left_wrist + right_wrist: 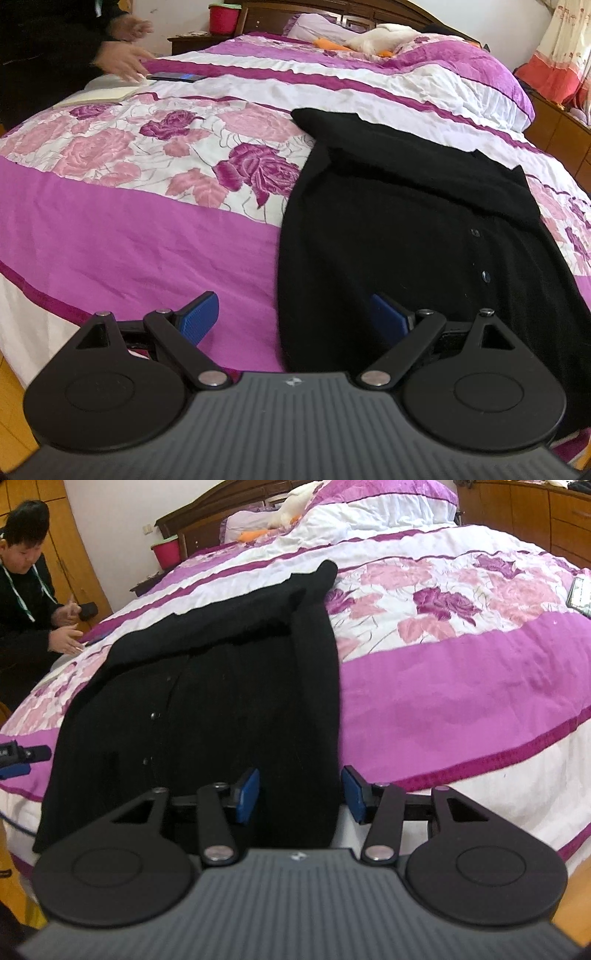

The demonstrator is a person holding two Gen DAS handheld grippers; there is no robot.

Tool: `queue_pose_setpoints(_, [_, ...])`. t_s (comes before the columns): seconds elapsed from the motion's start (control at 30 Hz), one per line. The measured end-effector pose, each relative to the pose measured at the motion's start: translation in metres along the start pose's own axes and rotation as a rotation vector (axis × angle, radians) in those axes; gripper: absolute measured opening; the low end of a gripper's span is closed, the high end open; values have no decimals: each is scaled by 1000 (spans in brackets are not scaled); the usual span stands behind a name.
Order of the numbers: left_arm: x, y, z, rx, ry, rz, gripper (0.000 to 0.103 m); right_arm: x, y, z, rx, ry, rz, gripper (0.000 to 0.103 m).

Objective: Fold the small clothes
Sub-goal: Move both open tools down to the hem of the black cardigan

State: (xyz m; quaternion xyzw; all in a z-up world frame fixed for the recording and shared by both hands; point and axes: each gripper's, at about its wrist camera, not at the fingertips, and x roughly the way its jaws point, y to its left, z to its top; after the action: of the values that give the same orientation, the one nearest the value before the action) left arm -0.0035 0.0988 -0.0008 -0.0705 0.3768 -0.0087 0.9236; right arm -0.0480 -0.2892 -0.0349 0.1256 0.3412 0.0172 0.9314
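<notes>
**At the bed's near edge: two grippers poised over a black cardigan**

Low in both frames, the grippers hover at the hem of a black cardigan point(399, 229) spread on a pink and purple floral bedspread point(129, 229).

What could go wrong, as a judgement: the left gripper point(291, 317), jaws wide apart with nothing between them, straddles the garment's left edge at lower centre of its view, so one pad sits over bare bedspread. Closing there could pinch the quilt cover along with the knit, or miss the hem. The right gripper point(301, 794), jaws partly apart, frames the cardigan's right side strip; the pads do not appear to press on it. The knit looks thick and layered, so a grab may catch only the top layer and drag the fold crooked. The hem also hangs near the mattress edge and could slide off.

The cardigan is dark, soft, matte knit, lying lengthwise from bottom centre toward the upper middle of each frame, with small buttons point(485, 275) down its front and sleeves folded across its upper part.

A seated person point(26, 602) is at the upper left.
</notes>
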Motion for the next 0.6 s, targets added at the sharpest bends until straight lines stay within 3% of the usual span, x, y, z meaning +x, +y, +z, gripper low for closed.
queue_pose_setpoints(0.6, [10,1,-23,-8,93,-77,92,-5,5,-13,-29,33,44,52])
